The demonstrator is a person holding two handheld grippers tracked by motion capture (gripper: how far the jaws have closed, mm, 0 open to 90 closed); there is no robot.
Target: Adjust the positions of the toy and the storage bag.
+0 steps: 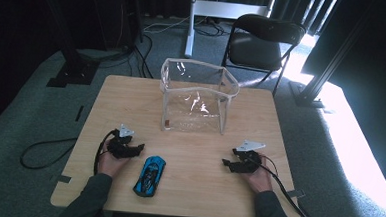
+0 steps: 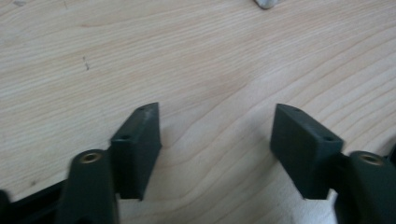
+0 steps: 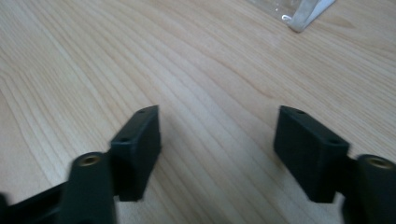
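Note:
A blue toy car lies on the wooden table near its front edge, left of centre. My left gripper rests just up and left of the car, its jaws wide apart over bare wood with nothing between them. Toward the right side of the table my right gripper sits low, open as well, bare wood between its jaws. A clear plastic bag with a white rim stands open-topped at the table's far middle; its corner shows in the right gripper view.
A black folding chair stands beyond the table. A white post and dark stands sit on the carpet behind. Cables trail from both grippers off the table's front corners. Bright light falls on the floor at right.

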